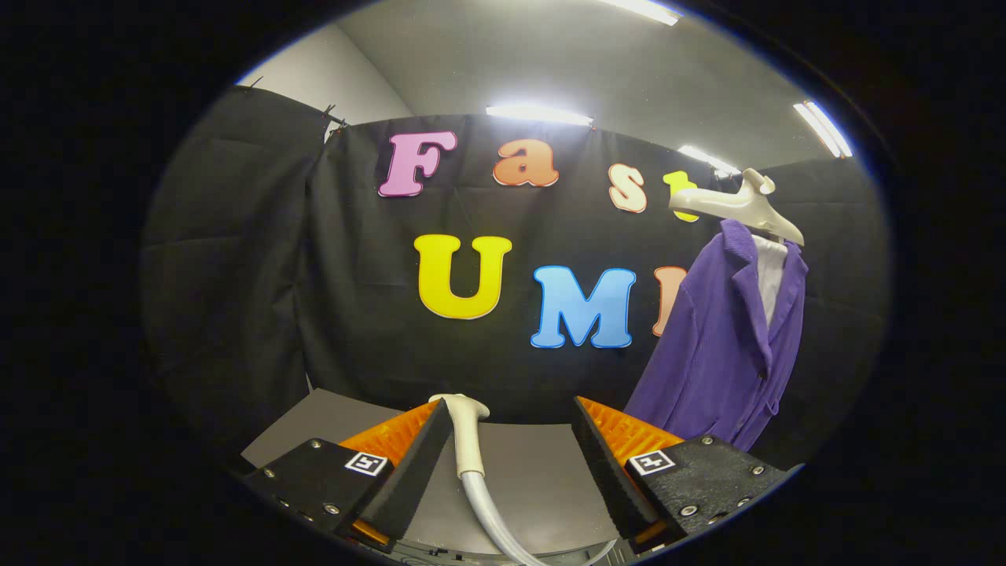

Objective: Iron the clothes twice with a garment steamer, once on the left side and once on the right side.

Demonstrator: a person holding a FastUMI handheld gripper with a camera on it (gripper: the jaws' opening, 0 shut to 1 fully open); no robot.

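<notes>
The claw [511,464] is seen spread wide, with nothing pinched between its fingers. Between them, close against the inner face of the left finger [413,464], the steamer head [468,432] is found standing upright over the grey worktop [534,472]; whether it touches that finger cannot be told. A pale hose [491,519] is attached below the head and is led down toward the near edge of the worktop. The right finger [609,464] is kept well apart from the steamer head. Beyond the right finger, past the far right corner of the worktop, a purple garment [723,346] is hung on a pale hanger [743,204] in front of the black cloth wall [259,275]. A white lining [770,275] is shown at its open collar.
</notes>
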